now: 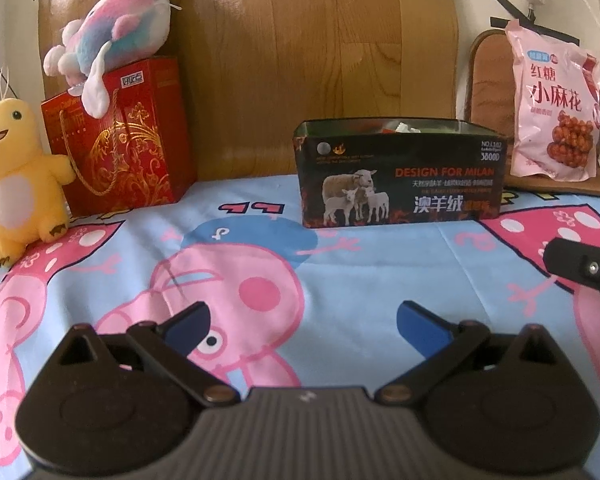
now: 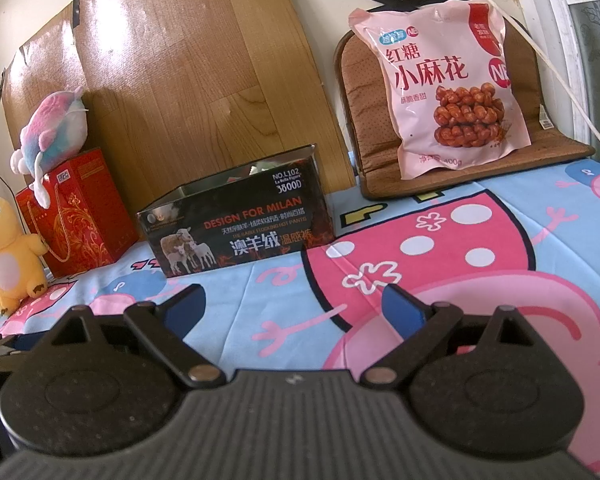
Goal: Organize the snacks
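Your cartoon bedsheet (image 2: 440, 240) carries the open black box (image 2: 240, 224) at its back edge, the pink snack bag (image 2: 452, 92) stands upright on the brown cushion (image 2: 556, 148) at the back right corner, nearer your empty, wide-open right gripper (image 2: 292, 308) than your equally wide, empty left gripper (image 1: 302, 326).

pink snack bag (image 2: 440, 80) | black box (image 1: 400, 176) | red gift bag (image 1: 116, 136) | yellow plush (image 1: 16, 176) | blue-pink cartoon sheet (image 1: 340, 272)

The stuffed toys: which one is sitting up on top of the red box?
The pink-and-blue plush lies on top of the red gift box. The yellow plush stands lower, on the cartoon sheet beside that box.
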{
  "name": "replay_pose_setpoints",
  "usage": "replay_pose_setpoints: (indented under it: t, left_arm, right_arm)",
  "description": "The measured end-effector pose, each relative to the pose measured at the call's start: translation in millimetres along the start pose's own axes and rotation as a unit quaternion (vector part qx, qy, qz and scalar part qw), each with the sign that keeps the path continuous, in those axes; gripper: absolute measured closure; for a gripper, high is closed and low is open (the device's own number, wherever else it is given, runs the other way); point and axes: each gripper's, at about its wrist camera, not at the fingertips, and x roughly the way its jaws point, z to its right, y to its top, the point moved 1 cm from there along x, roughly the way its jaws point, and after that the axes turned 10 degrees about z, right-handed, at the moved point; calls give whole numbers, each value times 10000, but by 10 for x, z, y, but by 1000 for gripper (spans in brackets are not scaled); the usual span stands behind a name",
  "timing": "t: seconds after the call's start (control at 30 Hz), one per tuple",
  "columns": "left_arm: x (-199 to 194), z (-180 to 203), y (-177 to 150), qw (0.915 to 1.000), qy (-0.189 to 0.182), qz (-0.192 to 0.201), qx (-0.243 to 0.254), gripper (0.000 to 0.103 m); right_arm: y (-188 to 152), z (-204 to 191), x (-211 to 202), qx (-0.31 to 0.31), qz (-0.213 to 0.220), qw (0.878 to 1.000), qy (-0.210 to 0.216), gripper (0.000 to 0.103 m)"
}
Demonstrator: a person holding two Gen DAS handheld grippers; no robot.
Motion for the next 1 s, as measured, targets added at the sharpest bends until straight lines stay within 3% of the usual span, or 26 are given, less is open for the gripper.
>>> replay_pose_setpoints:
  t: [1.0]
  left_arm:
    - [33, -11, 12, 9996, 241, -77, 93, 0]
  right_arm:
    - [-8, 9, 3, -7, 6, 10000, -5, 6]
